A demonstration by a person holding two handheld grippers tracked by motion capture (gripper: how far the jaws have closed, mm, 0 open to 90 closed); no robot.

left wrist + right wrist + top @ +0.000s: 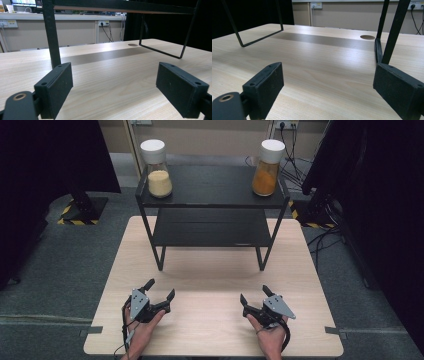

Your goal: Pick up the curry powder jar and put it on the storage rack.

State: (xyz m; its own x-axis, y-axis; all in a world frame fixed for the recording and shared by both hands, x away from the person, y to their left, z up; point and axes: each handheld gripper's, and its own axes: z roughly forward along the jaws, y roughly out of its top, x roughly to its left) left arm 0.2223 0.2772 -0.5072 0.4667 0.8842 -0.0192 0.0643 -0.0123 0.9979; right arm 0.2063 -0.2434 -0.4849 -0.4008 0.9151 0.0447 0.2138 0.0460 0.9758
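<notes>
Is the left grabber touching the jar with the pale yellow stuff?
Apart. The high view shows the left gripper low over the table, open, while the jar of pale powder stands far off on the black shelf's top.

no legible text, labels, brands or numbers, hazard stripes on floor bases [75, 221] bear no words

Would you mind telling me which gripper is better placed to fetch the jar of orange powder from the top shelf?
Right. The orange-powder jar stands at the shelf's right end, roughly ahead of the right gripper, which is open and empty. The left gripper, also open, would probably have to cross over.
</notes>
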